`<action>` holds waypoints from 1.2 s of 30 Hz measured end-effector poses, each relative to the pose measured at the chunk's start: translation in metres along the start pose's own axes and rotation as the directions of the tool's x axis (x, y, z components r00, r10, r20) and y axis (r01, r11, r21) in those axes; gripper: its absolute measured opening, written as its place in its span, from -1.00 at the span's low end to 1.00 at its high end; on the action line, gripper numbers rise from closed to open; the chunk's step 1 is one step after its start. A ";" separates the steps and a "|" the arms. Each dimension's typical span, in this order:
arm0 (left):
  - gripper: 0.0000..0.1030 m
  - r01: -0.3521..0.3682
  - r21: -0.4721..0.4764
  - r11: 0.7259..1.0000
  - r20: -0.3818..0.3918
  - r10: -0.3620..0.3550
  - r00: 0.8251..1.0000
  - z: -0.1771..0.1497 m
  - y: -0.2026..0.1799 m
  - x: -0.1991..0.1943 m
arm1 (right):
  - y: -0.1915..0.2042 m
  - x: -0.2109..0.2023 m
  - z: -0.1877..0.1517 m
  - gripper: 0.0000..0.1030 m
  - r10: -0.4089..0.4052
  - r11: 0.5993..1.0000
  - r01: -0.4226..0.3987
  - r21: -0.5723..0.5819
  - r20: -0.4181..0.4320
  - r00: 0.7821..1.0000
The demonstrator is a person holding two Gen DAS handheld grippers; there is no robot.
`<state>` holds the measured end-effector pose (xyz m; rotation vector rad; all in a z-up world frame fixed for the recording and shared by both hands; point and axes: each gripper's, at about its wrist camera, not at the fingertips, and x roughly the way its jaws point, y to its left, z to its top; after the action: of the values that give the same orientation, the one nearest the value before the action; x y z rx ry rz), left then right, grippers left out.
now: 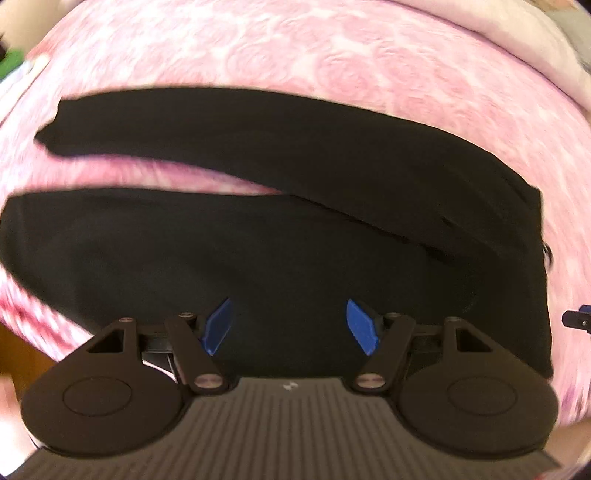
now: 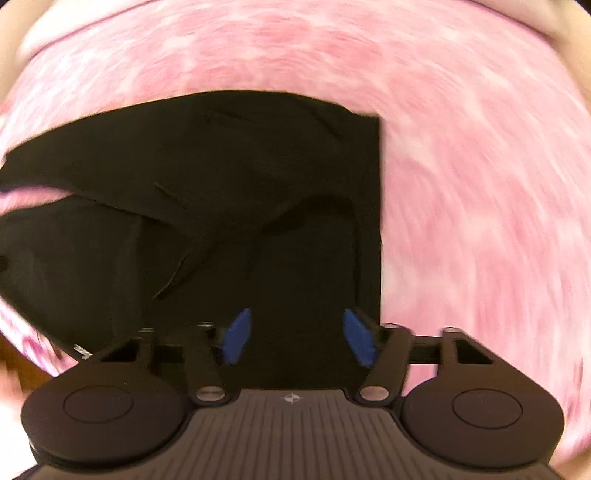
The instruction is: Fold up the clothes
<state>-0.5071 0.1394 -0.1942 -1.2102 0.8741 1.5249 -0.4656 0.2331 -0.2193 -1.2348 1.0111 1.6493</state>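
Observation:
Black trousers (image 1: 280, 236) lie spread on a pink rose-patterned bedspread (image 1: 295, 48), their two legs running to the left with a strip of pink between them. My left gripper (image 1: 291, 326) hovers over the nearer leg, blue fingertips wide apart, nothing between them. In the right wrist view the waist end of the trousers (image 2: 258, 192) lies creased, with a straight edge on the right. My right gripper (image 2: 295, 336) stands open above that end, empty. Both views are motion-blurred.
The pink bedspread (image 2: 480, 184) extends far to the right and beyond the garment. A pale pink pillow or folded cover (image 1: 517, 33) lies at the far right. The tip of the other gripper (image 1: 578, 319) shows at the right edge.

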 end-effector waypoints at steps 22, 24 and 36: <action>0.27 -0.055 -0.365 0.929 -0.034 0.046 0.998 -0.035 -0.070 0.075 | 0.040 0.148 0.196 -0.87 0.254 0.614 -0.129 -0.778 0.040 0.966; 0.27 -0.064 -0.375 0.925 -0.038 0.054 0.998 -0.039 -0.065 0.074 | 0.037 0.147 0.196 -1.00 0.259 0.612 -0.117 -0.782 0.059 0.964; 0.27 -0.048 -0.363 0.931 -0.035 0.038 0.999 -0.044 -0.056 0.072 | -0.019 0.148 0.229 -0.37 0.158 0.867 -0.072 -0.494 0.134 0.978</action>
<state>-0.4438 0.1322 -0.2726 -1.4870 0.6539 1.7630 -0.5463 0.4740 -0.3210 -1.3376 0.5837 2.1531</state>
